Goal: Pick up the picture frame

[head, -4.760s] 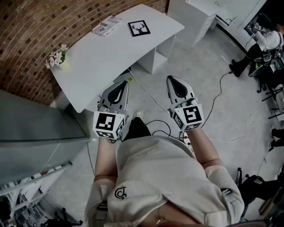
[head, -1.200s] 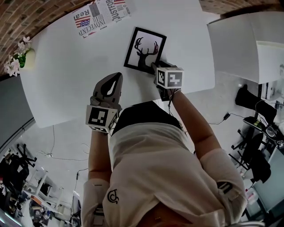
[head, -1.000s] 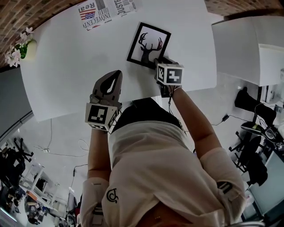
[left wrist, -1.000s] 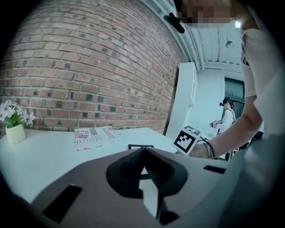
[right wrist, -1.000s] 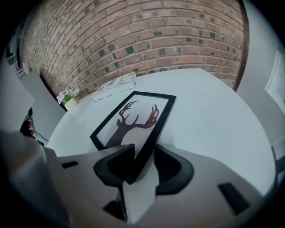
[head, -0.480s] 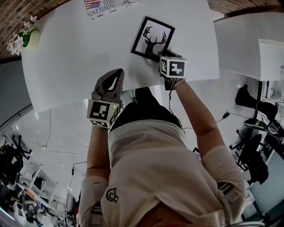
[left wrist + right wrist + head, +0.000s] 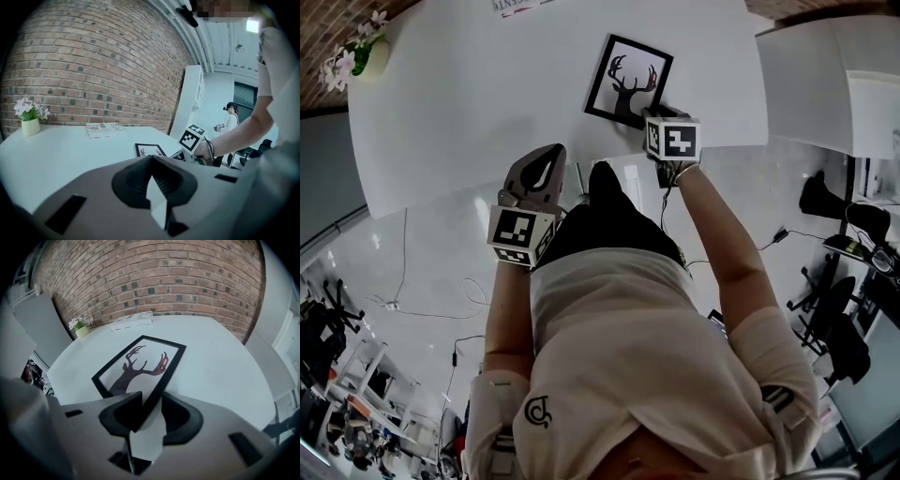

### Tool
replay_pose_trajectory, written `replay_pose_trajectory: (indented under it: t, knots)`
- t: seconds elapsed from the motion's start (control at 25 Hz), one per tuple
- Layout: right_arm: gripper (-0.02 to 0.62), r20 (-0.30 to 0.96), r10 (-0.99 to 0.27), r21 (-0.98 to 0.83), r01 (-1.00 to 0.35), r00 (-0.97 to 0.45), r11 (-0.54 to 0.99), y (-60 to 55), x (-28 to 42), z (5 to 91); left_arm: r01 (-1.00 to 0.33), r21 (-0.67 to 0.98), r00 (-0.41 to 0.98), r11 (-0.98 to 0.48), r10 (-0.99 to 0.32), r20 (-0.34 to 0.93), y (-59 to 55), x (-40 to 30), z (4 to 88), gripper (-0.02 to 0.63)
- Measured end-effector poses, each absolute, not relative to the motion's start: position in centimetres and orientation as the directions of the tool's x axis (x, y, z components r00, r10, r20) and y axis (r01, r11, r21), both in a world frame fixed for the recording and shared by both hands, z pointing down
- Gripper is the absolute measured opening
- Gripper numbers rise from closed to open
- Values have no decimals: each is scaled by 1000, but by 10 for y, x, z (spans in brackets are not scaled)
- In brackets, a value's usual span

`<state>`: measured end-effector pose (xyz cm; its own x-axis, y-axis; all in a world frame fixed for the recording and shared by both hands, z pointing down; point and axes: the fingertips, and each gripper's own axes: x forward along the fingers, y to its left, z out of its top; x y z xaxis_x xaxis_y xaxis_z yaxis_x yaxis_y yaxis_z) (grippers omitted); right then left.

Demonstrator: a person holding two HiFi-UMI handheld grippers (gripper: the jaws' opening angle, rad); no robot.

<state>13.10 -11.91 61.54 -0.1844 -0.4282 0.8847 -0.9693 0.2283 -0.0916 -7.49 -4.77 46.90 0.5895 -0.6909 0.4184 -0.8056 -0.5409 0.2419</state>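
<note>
Now closing on the picture frame (image 7: 140,366), flat on the table (image 7: 487,94) by its near edge.
My right gripper (image 7: 150,416) straddles the frame's near corner, jaws closing, pads seemingly not biting yet. I judge it light, stiff, thin and probably glazed and slick, so I'd pinch the black border. My left gripper (image 7: 152,164) is clenched empty just off the table's near edge.

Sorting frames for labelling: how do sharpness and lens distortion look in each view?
Head view: even light, table edge bowed, picture frame crisp. Left gripper view: black corners, brick wall curved. Right gripper view: picture frame's near corner softer, far end sharp.
</note>
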Motion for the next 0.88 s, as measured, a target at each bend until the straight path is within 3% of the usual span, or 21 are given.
replay_pose_trajectory:
  t: [0.52, 0.88]
  knots:
    - [130, 887, -427, -51, -955, -178, 293, -84, 138, 613, -791, 284, 607, -541, -640, 471, 19, -66, 491, 14]
    - [121, 896, -389, -55, -924, -213, 379, -71, 155, 614, -818, 298, 575, -491, -697, 429, 26, -23, 493, 14]
